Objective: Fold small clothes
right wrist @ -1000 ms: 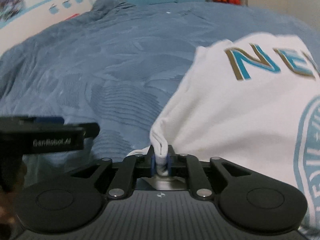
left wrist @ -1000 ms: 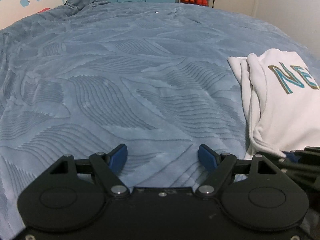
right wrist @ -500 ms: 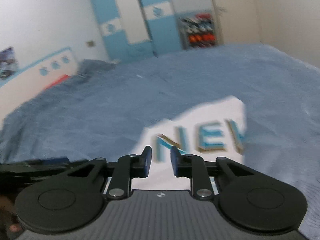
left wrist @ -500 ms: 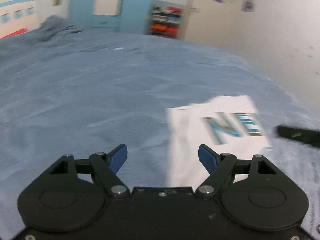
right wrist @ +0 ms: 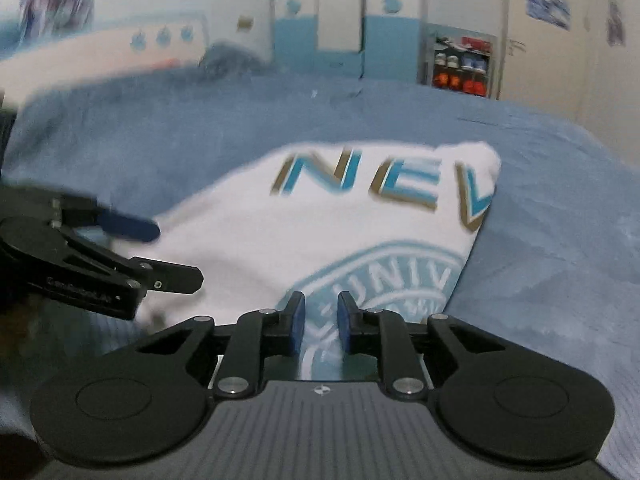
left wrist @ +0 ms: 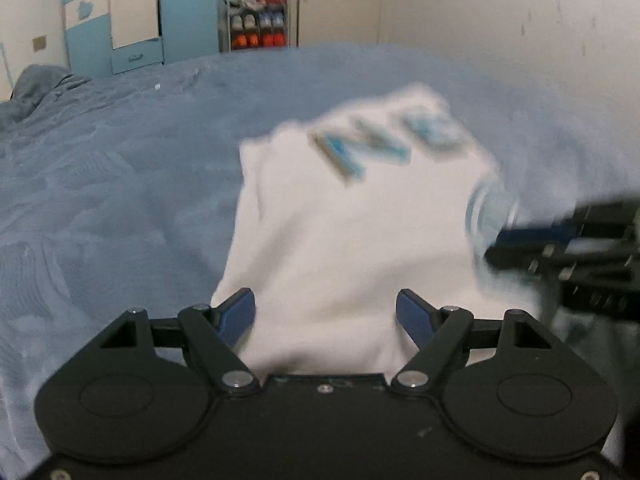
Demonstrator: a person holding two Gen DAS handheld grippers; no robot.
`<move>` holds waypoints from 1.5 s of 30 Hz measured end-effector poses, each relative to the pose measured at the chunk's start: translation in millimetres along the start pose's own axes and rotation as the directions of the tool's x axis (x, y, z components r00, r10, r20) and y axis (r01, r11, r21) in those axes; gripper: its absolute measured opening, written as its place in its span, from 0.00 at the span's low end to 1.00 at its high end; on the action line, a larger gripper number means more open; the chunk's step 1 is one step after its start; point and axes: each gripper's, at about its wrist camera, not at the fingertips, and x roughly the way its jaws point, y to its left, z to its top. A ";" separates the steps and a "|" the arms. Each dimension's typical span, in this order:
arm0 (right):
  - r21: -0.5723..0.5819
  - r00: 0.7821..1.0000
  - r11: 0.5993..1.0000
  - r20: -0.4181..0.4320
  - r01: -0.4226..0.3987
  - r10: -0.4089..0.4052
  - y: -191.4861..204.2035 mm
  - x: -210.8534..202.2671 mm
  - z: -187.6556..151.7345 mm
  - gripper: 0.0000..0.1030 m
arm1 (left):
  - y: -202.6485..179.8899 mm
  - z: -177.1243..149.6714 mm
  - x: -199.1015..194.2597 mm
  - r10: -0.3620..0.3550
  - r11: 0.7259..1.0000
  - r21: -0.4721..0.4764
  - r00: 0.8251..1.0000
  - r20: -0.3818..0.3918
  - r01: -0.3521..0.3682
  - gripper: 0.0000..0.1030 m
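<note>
- You are looking at a white cotton top printed with blue-and-gold letters and a pale blue round crest (right wrist: 332, 224), lying folded on the blue textured bedspread (right wrist: 552, 208); in the right wrist view it is filling the middle, from about 9 o'clock across to 2 o'clock.
- Your left gripper (left wrist: 325, 312) is hanging over the near edge of the top with its blue pads spread wide apart and nothing between them; the view is blurring, so I cannot tell whether it is touching the cloth.
- Your right gripper (right wrist: 319, 328) is hovering above the crest, its pads standing a narrow gap apart and clamping nothing.
- In the left wrist view, the right tool is showing at 3 o'clock, just beside the top's edge.
- Judging by the soft drape and rounded folds, the cloth is likely handling as light, limp and a little springy, so layers may be sliding over one another.
- Consider taking hold at a doubled edge or corner, such as the far corner at 1 o'clock in the right view, pinching all the layers together.
- Beyond the bed, blue-and-white wardrobes (left wrist: 136, 12) are standing at 11 o'clock in the left view.
</note>
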 end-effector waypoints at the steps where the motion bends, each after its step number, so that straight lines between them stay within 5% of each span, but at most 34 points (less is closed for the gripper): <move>1: 0.047 0.999 0.999 0.033 0.004 -0.006 -7.7 -4.1 6.9 0.23 | 1.6 10.9 -3.6 -0.014 1.000 -0.016 0.999 0.030 0.015 0.77; 5: 0.182 0.983 0.983 0.167 0.039 -0.070 -37.0 -7.8 40.6 0.23 | -6.0 59.2 6.1 -0.015 1.000 0.008 0.988 0.156 0.014 0.77; 11: 0.246 0.970 0.964 0.190 0.105 -0.154 -45.2 37.6 64.7 0.23 | -11.1 92.5 66.7 0.000 0.999 -0.040 0.971 0.241 0.010 0.77; 17: 0.288 0.978 0.945 0.089 0.157 -0.190 -46.8 89.4 30.3 0.22 | -8.0 65.6 144.3 0.030 0.998 -0.051 0.995 0.094 -0.025 0.81; 25: 0.343 0.980 0.932 0.111 0.117 -0.164 -57.6 81.0 33.4 0.21 | -17.1 77.0 129.3 0.075 0.997 -0.027 0.992 0.102 -0.073 0.78; 31: 0.326 0.934 0.924 0.221 0.200 -0.280 -63.1 62.2 71.5 0.25 | -24.8 124.4 104.3 0.094 0.995 0.014 0.970 0.223 -0.100 0.78; 36: 0.318 0.940 0.906 0.098 0.281 -0.326 -77.2 118.1 82.9 0.25 | -18.3 135.2 162.3 0.108 0.994 0.006 0.984 0.144 -0.110 0.78; 39: 0.337 0.961 0.902 -0.030 0.269 -0.275 -89.8 154.3 71.1 0.30 | -11.0 120.1 205.5 0.102 0.995 -0.010 0.995 0.011 -0.102 0.80; 45: 0.342 0.963 0.901 -0.056 0.268 -0.265 -94.1 164.5 63.4 0.32 | -18.5 128.2 211.6 0.119 0.993 0.010 0.993 -0.019 -0.119 0.80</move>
